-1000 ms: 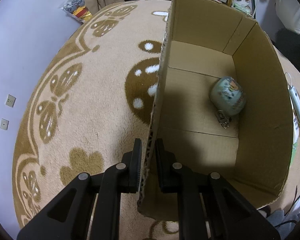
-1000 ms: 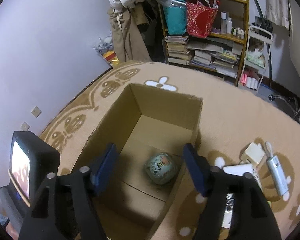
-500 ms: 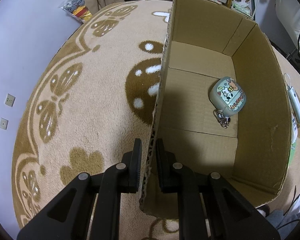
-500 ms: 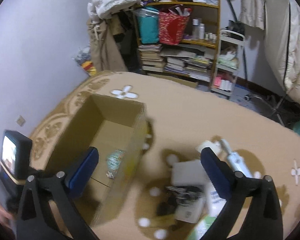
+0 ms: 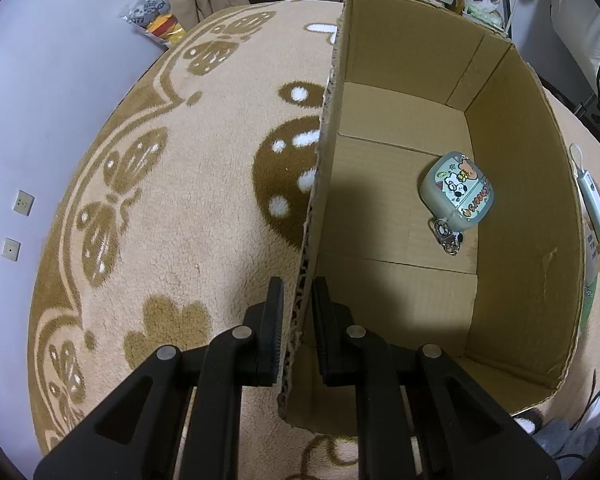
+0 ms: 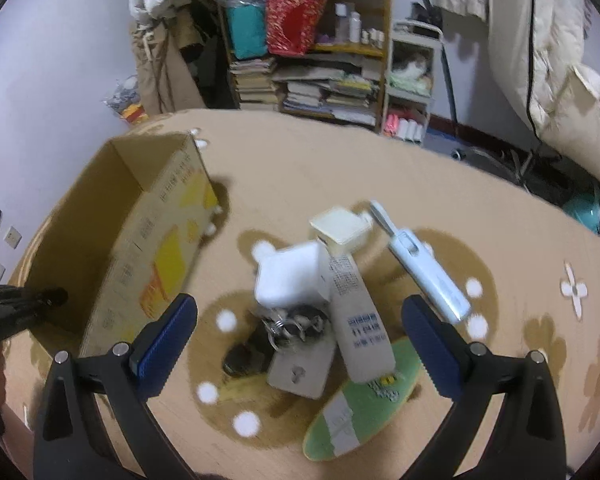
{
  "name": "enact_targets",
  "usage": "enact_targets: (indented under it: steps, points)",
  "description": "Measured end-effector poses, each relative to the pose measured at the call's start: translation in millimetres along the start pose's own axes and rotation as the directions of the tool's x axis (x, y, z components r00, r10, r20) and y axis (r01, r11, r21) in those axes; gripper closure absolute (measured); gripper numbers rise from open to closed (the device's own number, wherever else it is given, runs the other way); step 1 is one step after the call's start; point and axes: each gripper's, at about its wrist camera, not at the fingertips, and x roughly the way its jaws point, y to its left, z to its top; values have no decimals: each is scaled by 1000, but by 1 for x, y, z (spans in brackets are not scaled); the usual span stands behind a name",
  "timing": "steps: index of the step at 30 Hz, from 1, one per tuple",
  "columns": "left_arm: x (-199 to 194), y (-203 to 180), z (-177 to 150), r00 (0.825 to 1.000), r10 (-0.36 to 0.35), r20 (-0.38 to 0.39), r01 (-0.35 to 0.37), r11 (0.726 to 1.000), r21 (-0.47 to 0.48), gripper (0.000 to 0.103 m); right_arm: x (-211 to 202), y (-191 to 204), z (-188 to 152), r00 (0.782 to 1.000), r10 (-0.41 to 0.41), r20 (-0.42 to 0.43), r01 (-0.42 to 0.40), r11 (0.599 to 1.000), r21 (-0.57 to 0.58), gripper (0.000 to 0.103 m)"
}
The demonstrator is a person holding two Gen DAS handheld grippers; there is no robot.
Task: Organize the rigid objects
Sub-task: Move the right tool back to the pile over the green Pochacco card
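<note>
Left gripper [image 5: 296,320]: I have its jaws pinched on the near wall of the cardboard box [image 5: 516,208], one finger outside and one inside.
Box: I see it standing open-topped on the patterned rug [image 5: 172,208].
Earbud case [image 5: 458,192]: it lies on the box floor near the right wall, keyring trailing toward me.
Right gripper [image 6: 300,320]: my jaws have just been opening and stand wide, nothing between them, over the pile beside the box.
Pile: white charger block [image 6: 290,276], cream box [image 6: 340,230], white tube [image 6: 360,316], pale blue stick [image 6: 428,272], keys [image 6: 292,326], green oval card [image 6: 360,400].
</note>
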Motion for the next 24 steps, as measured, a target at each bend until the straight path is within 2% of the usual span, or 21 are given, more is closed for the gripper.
enact_targets:
  steps: [12, 24]
  points:
    - [0, -1, 0, 1000, 2, 1, -2, 1000, 2, 88, 19, -37, -32, 997, -26, -78, 34, 994, 104, 0]
    - [-1, 1, 0, 1000, 3, 2, -3, 1000, 5, 88, 36, -71, -55, 984, -50, -174, 85, 976, 198, 0]
